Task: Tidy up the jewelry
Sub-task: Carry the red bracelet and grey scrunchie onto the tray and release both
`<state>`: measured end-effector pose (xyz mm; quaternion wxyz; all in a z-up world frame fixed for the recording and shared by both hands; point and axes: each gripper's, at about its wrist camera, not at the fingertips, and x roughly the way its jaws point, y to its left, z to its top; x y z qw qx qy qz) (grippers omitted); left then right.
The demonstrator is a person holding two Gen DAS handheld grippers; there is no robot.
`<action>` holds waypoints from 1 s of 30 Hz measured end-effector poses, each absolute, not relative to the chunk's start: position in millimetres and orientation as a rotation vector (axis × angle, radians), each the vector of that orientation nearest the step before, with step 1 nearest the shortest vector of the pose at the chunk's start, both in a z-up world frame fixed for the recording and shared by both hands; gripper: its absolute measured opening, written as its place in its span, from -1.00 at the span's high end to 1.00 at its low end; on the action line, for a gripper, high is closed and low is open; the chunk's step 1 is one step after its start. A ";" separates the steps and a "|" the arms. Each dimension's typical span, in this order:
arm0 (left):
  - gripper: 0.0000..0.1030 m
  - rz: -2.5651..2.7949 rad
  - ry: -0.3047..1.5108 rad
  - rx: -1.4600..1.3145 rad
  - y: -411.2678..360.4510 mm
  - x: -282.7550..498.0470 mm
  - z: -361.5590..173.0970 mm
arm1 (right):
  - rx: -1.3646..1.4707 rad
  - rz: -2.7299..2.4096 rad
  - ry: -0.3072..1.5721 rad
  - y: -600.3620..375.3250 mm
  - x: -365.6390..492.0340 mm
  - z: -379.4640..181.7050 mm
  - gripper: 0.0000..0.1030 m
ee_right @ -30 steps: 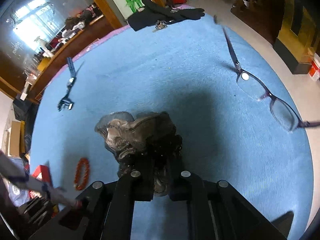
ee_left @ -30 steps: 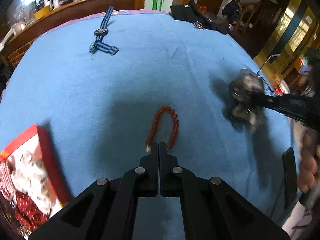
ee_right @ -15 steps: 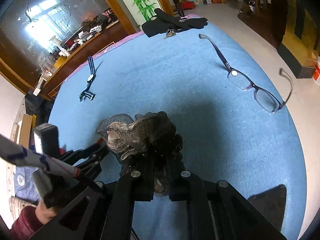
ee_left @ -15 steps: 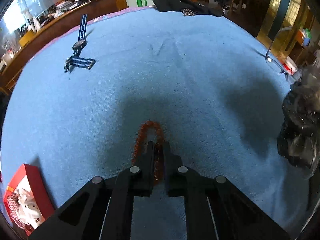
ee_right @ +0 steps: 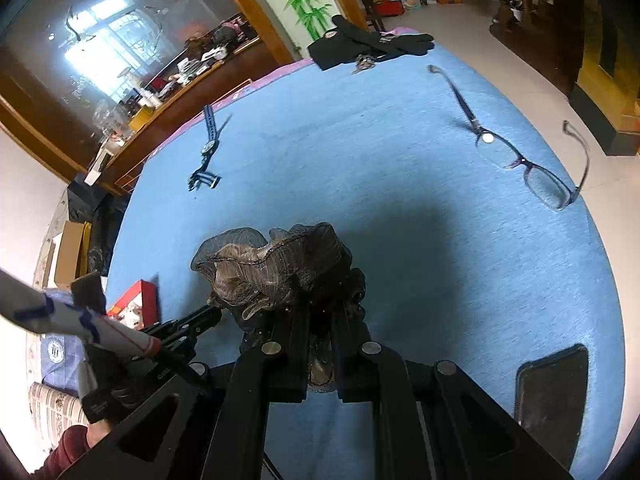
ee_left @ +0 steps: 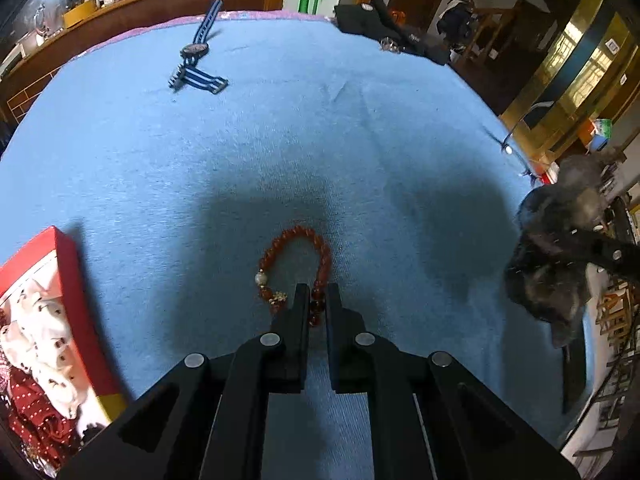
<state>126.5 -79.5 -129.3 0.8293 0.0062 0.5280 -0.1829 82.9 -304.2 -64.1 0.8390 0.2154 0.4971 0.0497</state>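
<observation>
Red bead bracelet (ee_left: pixel 295 268) lying in a loop on the blue desk (ee_left: pixel 320 140), near end pinched between the narrowly parted fingers of the left tool (ee_left: pixel 317 300). Showing round, glossy, reddish-orange beads, one pale bead and a small gold charm on the left side of the loop. Resting flat on the felt-like cloth, inside a broad shadow.

Dark gauzy scrunchie (ee_right: pixel 280 272) bunching up in the right tool (ee_right: pixel 320 320), jaws pressed together on its ruffled, glittery mesh; hanging clear of the desk at the right edge of the left wrist view (ee_left: pixel 560 256).

Sitting at the left edge of the desk, an open red box (ee_left: pixel 64 300) with white and red spotted fabric inside. Lying far across the cloth, well apart from the bracelet, a wristwatch (ee_left: pixel 196 60) with a blue-and-white striped strap. Resting toward the right side, purple-framed glasses (ee_right: pixel 528 164) with arms unfolded. Lying near the right tool's base, a dark flat phone (ee_right: pixel 552 392). Draping over the far edge, black gloves (ee_right: pixel 368 44) with a bunch of keys (ee_right: pixel 362 65) beside them.

Appearing at lower left of the right wrist view, a hand in a dark red sleeve (ee_right: pixel 68 452) gripping the left tool's handle.

Nothing lying between bracelet and box but bare blue cloth.
</observation>
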 end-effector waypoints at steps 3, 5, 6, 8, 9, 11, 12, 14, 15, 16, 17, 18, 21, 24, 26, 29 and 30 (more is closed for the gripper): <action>0.88 -0.395 1.102 -0.006 -74.2 123.2 -115.7 | 0.456 0.123 1.051 -296.9 81.9 -61.3 0.81; 0.87 -0.403 1.086 -0.014 -70.2 119.3 -106.3 | 0.451 0.136 1.048 -291.5 79.9 -57.9 0.81; 0.87 -0.403 1.081 -0.017 -68.0 117.9 -101.3 | 0.449 0.143 1.046 -288.8 78.3 -56.4 0.81; 0.87 -0.403 1.065 -0.031 -62.0 113.7 -89.7 | 0.442 0.158 1.046 -281.7 75.5 -52.8 0.81; 0.87 -0.402 1.055 -0.038 -57.5 110.8 -83.1 | 0.439 0.170 1.046 -276.5 73.7 -50.8 0.81; 0.87 -0.394 1.040 -0.051 -48.4 107.5 -73.1 | 0.426 0.193 1.045 -266.9 72.4 -47.8 0.81; 0.87 -0.391 1.030 -0.060 -42.1 104.3 -67.6 | 0.421 0.204 1.045 -261.9 71.9 -46.5 0.81; 0.87 -0.373 1.008 -0.071 -28.3 96.7 -56.9 | 0.415 0.234 1.047 -248.2 70.8 -44.4 0.81; 0.87 -0.366 0.999 -0.078 -20.5 91.9 -51.6 | 0.407 0.249 1.051 -240.6 70.3 -44.0 0.81; 0.87 -0.358 0.991 -0.083 -13.6 87.6 -47.6 | 0.396 0.266 1.055 -231.8 69.4 -43.8 0.81; 0.87 -0.340 0.979 -0.087 -3.1 81.1 -42.5 | 0.384 0.287 1.060 -220.7 69.0 -43.6 0.81; 0.87 -0.328 0.973 -0.091 4.4 77.1 -39.7 | 0.374 0.306 1.064 -211.6 68.5 -43.7 0.81; 0.87 -0.281 0.960 -0.123 36.2 60.3 -32.9 | 0.334 0.371 1.079 -178.9 65.5 -43.6 0.81; 0.87 -0.225 0.953 -0.142 70.0 42.7 -30.5 | 0.299 0.436 1.093 -144.6 61.7 -43.6 0.81; 0.87 -0.188 0.950 -0.146 91.1 31.0 -29.7 | 0.274 0.474 1.102 -122.4 58.5 -44.4 0.81; 0.87 -0.132 0.951 -0.162 123.8 11.7 -32.3 | 0.234 0.531 1.118 -88.3 52.0 -46.5 0.80; 0.87 -0.118 0.954 -0.168 132.8 6.0 -34.0 | 0.224 0.545 1.123 -80.8 50.2 -47.9 0.80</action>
